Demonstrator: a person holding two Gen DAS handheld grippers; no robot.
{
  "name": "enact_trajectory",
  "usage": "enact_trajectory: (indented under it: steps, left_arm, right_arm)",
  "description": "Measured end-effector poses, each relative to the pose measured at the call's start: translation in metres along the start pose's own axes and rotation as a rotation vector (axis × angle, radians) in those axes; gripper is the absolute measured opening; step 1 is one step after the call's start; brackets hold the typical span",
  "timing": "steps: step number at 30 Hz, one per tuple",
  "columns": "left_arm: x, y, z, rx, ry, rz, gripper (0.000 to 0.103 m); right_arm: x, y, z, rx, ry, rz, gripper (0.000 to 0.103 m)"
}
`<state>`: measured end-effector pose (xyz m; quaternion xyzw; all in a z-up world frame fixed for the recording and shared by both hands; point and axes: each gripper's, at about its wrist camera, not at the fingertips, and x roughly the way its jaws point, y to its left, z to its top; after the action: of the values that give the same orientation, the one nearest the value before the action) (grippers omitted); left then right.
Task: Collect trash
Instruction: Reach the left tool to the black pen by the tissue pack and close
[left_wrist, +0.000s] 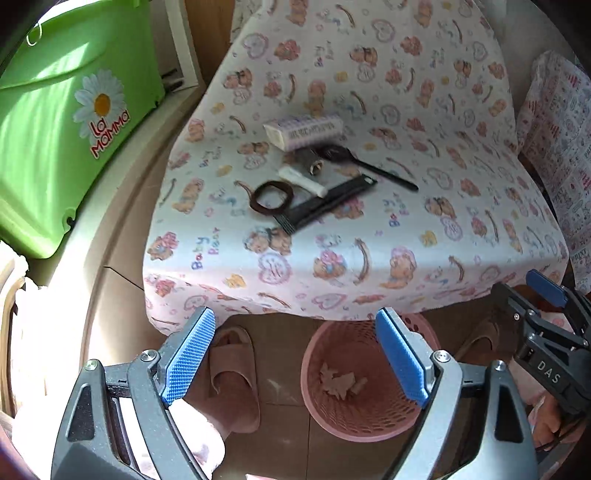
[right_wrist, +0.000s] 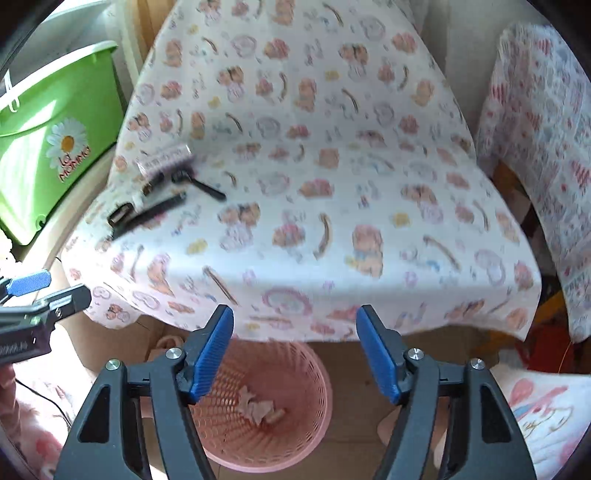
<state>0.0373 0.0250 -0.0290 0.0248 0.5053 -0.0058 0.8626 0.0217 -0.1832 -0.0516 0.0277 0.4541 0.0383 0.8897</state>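
I had both tools, left (left_wrist: 295, 362) and right (right_wrist: 295, 354), released and empty above the pink basket (left_wrist: 373, 424), where crumpled trash (left_wrist: 341, 384) already lay; bench (left_wrist: 369, 258) clutter remained apart.

Crumpled paper (left_wrist: 341, 384) lies in the basket (left_wrist: 314, 398), below the table's (left_wrist: 369, 229) near edge.
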Motion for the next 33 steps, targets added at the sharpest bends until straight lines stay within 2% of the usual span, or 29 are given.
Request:
enact_trajectory:
  steps: [3, 5, 9, 13, 15, 20, 22, 24, 29, 31, 33]
  left_arm:
    - [-0.007, 0.010, 0.024, -0.028, 0.003, -0.036, 0.088]
    - [-0.013, 0.015, 0.041, -0.039, -0.016, -0.045, 0.088]
    - [-0.025, 0.021, 0.074, -0.017, -0.051, -0.063, 0.088]
    - [-0.026, 0.024, 0.106, -0.040, -0.098, -0.146, 0.089]
    - [-0.021, 0.022, 0.115, -0.042, -0.121, -0.145, 0.090]
    - [0.016, 0.025, 0.115, -0.102, -0.108, -0.159, 0.091]
    - [0.034, 0.027, 0.109, -0.123, -0.082, -0.140, 0.091]
    - [0.044, 0.025, 0.106, -0.121, -0.059, -0.126, 0.091]
    - [0.058, 0.013, 0.108, -0.092, -0.063, -0.098, 0.090]
    - [0.063, 0.007, 0.111, -0.072, -0.072, -0.088, 0.087]
    - [0.071, 0.002, 0.116, -0.045, -0.072, -0.092, 0.070]
  right_arm:
    - [-0.015, 0.006, 0.024, -0.040, -0.029, 0.043, 0.071]
    - [-0.025, 0.008, 0.043, -0.068, -0.068, 0.041, 0.072]
    - [-0.040, 0.008, 0.071, -0.100, -0.120, 0.072, 0.077]
    - [-0.036, 0.012, 0.093, -0.160, -0.152, 0.040, 0.077]
    - [-0.031, 0.010, 0.098, -0.166, -0.158, 0.034, 0.077]
    - [-0.007, -0.002, 0.089, -0.126, -0.163, 0.041, 0.077]
    - [0.007, -0.006, 0.085, -0.109, -0.130, 0.032, 0.077]
    - [0.018, -0.008, 0.086, -0.085, -0.101, 0.034, 0.077]
    - [0.027, -0.010, 0.095, -0.065, -0.102, 0.035, 0.077]
    - [0.031, -0.011, 0.098, -0.056, -0.098, 0.026, 0.077]
    - [0.035, -0.012, 0.100, -0.042, -0.087, 0.034, 0.077]
